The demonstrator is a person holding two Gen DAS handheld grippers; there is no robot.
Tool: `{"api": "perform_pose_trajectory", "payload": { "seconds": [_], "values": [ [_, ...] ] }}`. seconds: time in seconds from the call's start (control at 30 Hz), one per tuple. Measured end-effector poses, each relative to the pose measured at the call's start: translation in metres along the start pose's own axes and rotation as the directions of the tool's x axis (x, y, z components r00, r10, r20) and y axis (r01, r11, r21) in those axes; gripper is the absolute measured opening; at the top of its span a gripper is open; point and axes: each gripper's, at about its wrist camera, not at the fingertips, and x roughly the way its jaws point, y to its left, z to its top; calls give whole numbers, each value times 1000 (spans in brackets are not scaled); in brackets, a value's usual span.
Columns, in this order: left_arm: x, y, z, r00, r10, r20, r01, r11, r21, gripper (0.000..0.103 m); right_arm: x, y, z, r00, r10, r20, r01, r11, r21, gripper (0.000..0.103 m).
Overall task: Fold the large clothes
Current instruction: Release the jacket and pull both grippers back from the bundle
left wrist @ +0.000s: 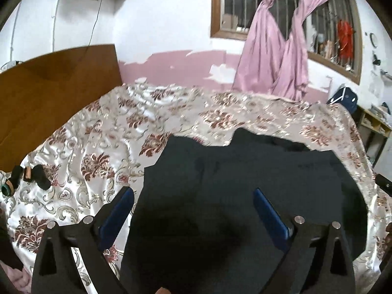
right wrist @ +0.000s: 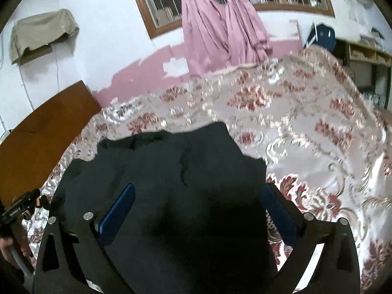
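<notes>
Garment [left wrist: 232,196] lying dark and spread out on the floral bedspread [left wrist: 103,132], with both grippers hanging over it.

The left gripper [left wrist: 193,196] is hovering above the garment's left part with its blue-padded fingers [left wrist: 117,215] standing wide apart, nothing between them, the left finger reaching past the cloth's edge over the bedspread. The right gripper [right wrist: 199,193] is hovering over the garment's right part [right wrist: 171,183], likewise splayed and gripping nothing, its right finger [right wrist: 279,210] sitting at the cloth's right border. The far edge of the garment is lying uneven and notched. A wooden headboard [left wrist: 54,85] is standing at the left, and pink curtains [left wrist: 272,49] are hanging knotted at the barred window [left wrist: 235,7] beyond the bed.
</notes>
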Motion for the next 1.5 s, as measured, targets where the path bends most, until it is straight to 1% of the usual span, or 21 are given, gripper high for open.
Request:
{"api": "perform_pose_trajectory", "payload": {
  "seconds": [0.1,0.2,0.33,0.5,0.73,0.9,1.0,1.13,1.23,1.5],
  "values": [
    [-26,-8,-5,998,-23,59,22,1000,16,98,-21,11,-1,999,7,38,-6,999,-38,101],
    [-50,-15,-10,992,-13,123,9,999,39,99,-41,25,-3,997,19,75,-13,996,-83,101],
    [-79,-24,-16,983,-24,183,14,998,60,100,-69,44,-7,992,41,121,-24,990,-140,101],
    [-113,-29,-25,971,-35,237,25,999,47,100,-99,66,-11,983,70,167,-37,980,-195,101],
    [-150,-24,-46,964,-27,264,27,1000,6,101,-142,86,-29,967,117,229,-61,970,-235,102],
    [-168,-20,-64,958,-27,287,35,999,-21,102,-164,95,-42,957,124,262,-57,967,-249,102],
    [-177,-20,-79,952,-32,305,42,999,-27,103,-176,100,-54,950,147,275,-70,959,-274,102],
    [-188,-19,-96,952,-25,306,38,999,-35,103,-189,107,-71,945,150,292,-56,950,-308,101],
    [-194,-19,-106,952,-33,305,49,998,-44,103,-200,112,-82,941,158,300,-58,947,-316,101],
    [-207,-26,-133,954,-16,300,13,1000,10,103,-221,115,-108,934,168,315,-70,951,-301,102]
  ]
}}
